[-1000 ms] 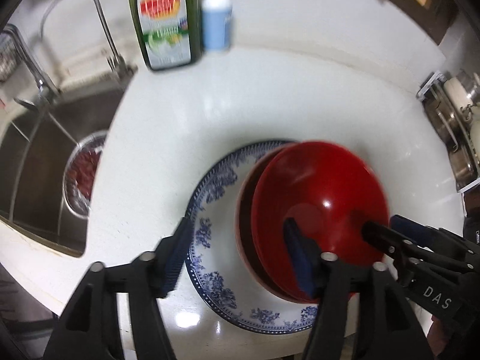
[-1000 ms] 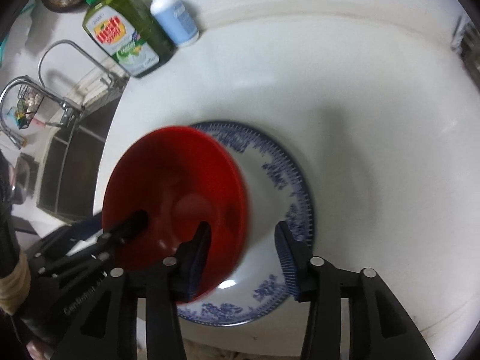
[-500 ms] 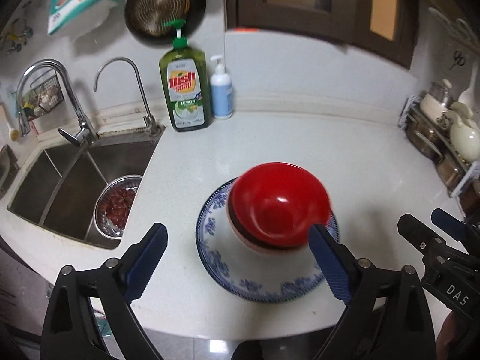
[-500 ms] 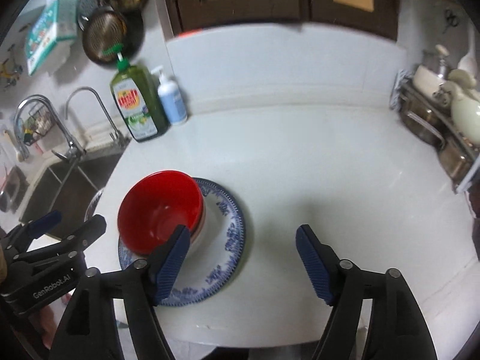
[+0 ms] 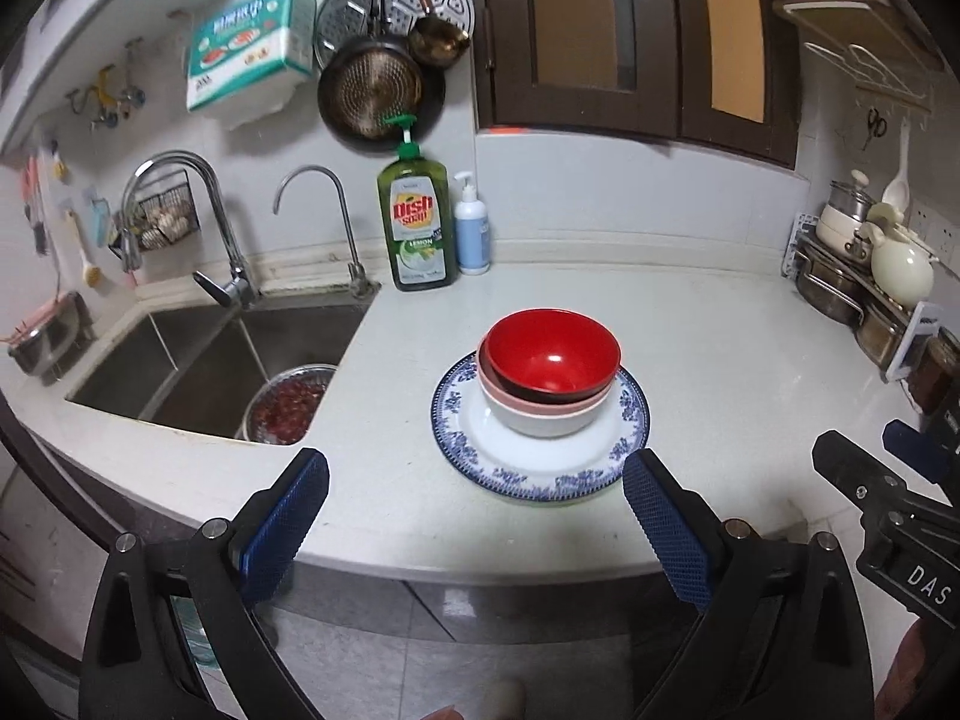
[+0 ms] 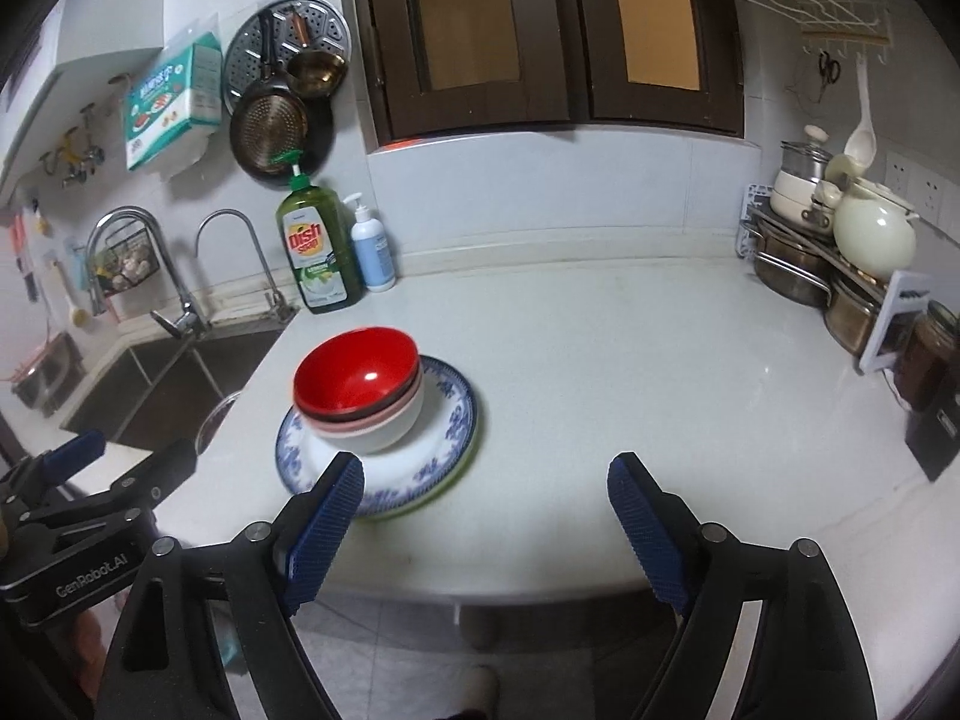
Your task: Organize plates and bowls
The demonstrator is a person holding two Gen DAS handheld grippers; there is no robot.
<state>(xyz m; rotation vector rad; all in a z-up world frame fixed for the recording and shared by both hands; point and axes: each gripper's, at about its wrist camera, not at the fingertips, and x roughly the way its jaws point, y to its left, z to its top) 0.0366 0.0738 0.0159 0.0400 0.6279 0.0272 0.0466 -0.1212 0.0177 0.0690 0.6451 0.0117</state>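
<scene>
- The left gripper [image 5: 474,513] hung off the front edge of the tabletop [image 5: 720,348], its jaws wide apart and holding nothing.
- The right gripper [image 6: 483,516] hung off the same front edge, jaws likewise spread and empty.
- Just in from the front edge, near the sink [image 5: 198,360], the blue-patterned plate [image 5: 540,474] lay flat; a greenish rim showed under it, possibly a second plate.
- On the plate stood a white bowl [image 5: 543,417], with a pink bowl [image 5: 516,399] and a red bowl [image 5: 552,354] nested inside.
- No other plates or bowls showed loose on the tabletop, so the stacking looked finished, as far as could be judged.
- The dish soap bottle [image 5: 417,228] stood at the back edge.
</scene>
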